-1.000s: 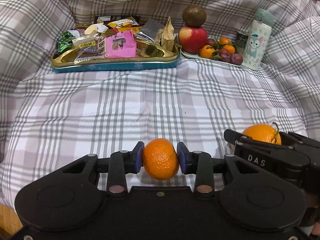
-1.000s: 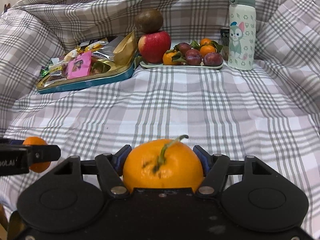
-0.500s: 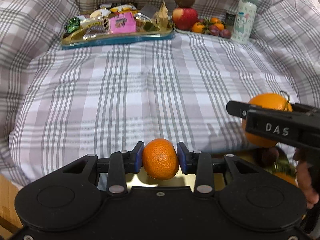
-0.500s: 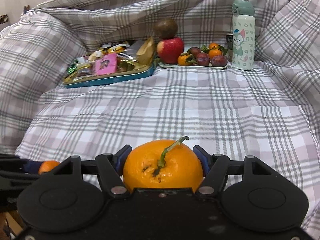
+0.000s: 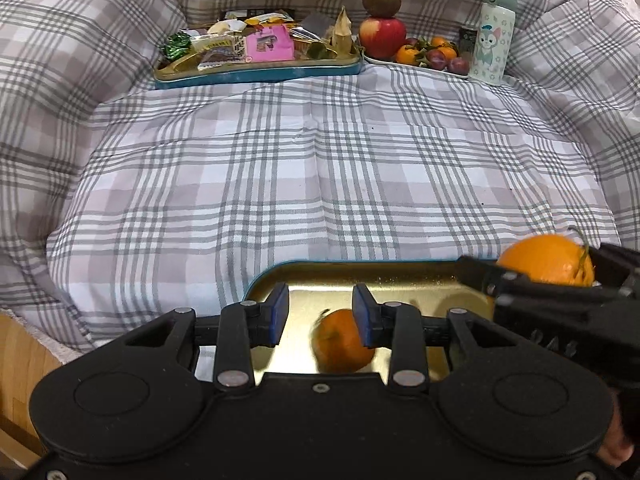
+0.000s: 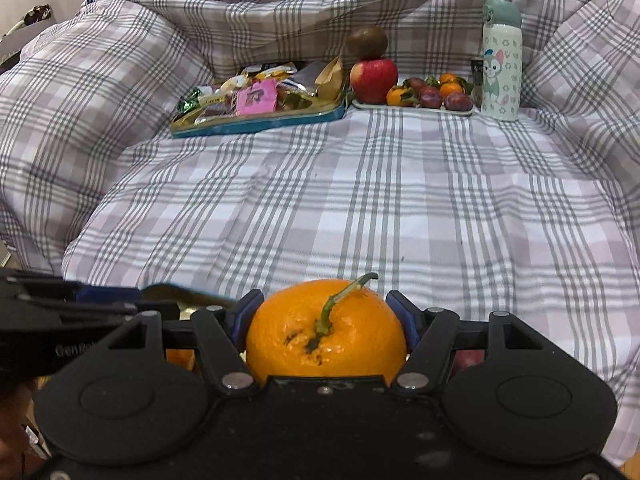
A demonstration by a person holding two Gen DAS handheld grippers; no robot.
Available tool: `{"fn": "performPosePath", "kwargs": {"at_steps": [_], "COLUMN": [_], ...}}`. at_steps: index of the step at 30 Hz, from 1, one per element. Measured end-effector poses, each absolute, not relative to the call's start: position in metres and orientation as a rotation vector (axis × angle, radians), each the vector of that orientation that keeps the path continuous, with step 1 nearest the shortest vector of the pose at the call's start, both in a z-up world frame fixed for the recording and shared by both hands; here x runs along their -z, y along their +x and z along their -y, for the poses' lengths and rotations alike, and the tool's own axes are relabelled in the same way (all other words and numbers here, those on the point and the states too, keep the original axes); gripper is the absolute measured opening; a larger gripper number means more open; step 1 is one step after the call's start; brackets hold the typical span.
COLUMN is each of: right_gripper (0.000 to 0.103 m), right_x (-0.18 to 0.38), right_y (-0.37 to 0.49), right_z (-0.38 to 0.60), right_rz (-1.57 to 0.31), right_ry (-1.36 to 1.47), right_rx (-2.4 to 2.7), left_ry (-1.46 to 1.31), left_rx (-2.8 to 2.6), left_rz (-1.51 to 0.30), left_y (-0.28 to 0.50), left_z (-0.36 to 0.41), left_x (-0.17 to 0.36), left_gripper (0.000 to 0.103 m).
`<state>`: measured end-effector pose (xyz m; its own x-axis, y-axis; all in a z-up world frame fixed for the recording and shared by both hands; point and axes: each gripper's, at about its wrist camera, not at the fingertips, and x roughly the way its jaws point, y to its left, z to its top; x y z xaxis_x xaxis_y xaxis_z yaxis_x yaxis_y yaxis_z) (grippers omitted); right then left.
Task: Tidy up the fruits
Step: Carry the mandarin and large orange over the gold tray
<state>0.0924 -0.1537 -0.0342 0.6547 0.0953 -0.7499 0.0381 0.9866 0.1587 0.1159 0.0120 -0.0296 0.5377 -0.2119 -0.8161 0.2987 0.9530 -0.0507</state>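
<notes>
The left gripper (image 5: 320, 314) is standing open, its fingers having just moved a little; the mandarin (image 5: 344, 340) is dropping into the gold tray (image 5: 400, 280). The right gripper (image 6: 326, 320) is clamping the orange (image 6: 326, 332) beside it. Next, I'd say: move the orange over the tray and release.

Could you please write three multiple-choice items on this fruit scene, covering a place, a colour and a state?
1. Where does the brown fruit sit?
A. on the red apple
B. in the snack tray
C. on the cloth

2. What colour is the cap of the bottle?
A. pink
B. black
C. pale green

3. How is the right gripper?
A. open, empty
B. shut on the stemmed orange
C. shut, empty

Answers:
1 A, it rests on top of the apple.
2 C, the cap is mint-toned.
3 B, both pads press the orange's sides.
</notes>
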Motion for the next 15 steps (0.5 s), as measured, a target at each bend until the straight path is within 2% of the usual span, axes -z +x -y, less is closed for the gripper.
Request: {"fn": "performPosePath", "kwargs": {"at_steps": [15], "right_gripper": [0.071], "right_x": [0.060], "right_y": [0.070], "right_z": [0.140], "right_rz": [-0.919], "right_ry": [0.098], "right_rx": [-0.023], "left_ry": [0.071], "left_rx": [0.244], "left_rz": [-0.969], "left_y": [0.080], "left_z": [-0.018], "left_x": [0.033], "left_gripper": [0.044]}}
